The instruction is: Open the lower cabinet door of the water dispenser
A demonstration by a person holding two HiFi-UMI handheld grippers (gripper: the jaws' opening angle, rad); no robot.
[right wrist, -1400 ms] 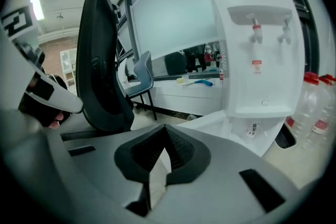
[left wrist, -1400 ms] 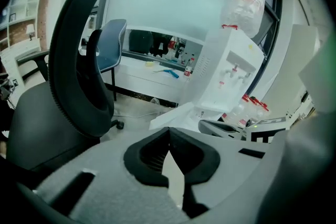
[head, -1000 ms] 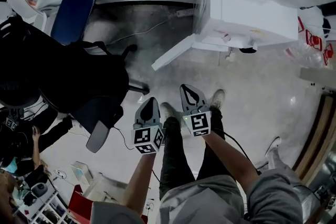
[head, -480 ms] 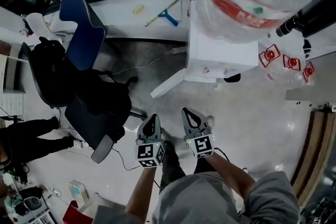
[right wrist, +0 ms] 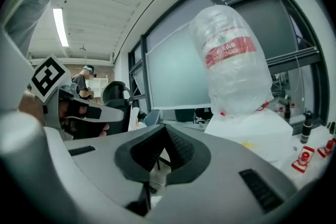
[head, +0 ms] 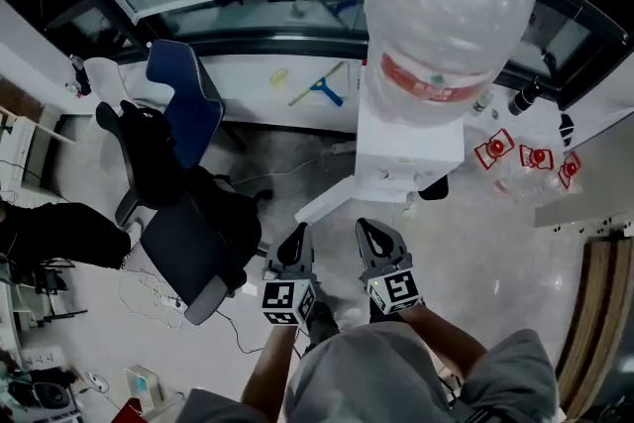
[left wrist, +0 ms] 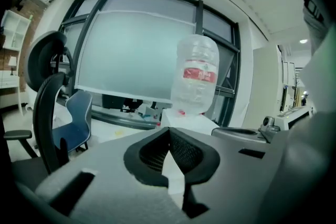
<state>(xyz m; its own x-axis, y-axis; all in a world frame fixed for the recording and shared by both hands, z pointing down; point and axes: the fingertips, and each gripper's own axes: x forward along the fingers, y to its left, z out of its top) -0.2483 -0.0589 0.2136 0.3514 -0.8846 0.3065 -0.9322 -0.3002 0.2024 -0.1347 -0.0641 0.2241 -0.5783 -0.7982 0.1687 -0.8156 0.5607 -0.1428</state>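
White water dispenser stands on the grey floor, its back to the window ledge. It carries an inverted water bottle wrapped in clear plastic, with a red label band. The lower cabinet door is open. The white panel angles out from the dispenser's front corner toward the left of the head view, and its free edge is well apart from the cabinet body.

Left gripper and right gripper are held side by side in front of the person, both aimed toward the dispenser. They are near the open door, and neither touches it.

Left gripper view: the pads are pressed together at the tips with nothing between them. Dispenser and bottle lie straight ahead.

Right gripper view: the pads meet at the tips and nothing is pinched. The bottle stands ahead to the right, and the left gripper's marker cube shows at the left edge.

A black office chair stands on the floor to the left of the door, and a blue chair sits beyond it by the ledge. A squeegee with a blue head lies on the ledge just beside the dispenser.
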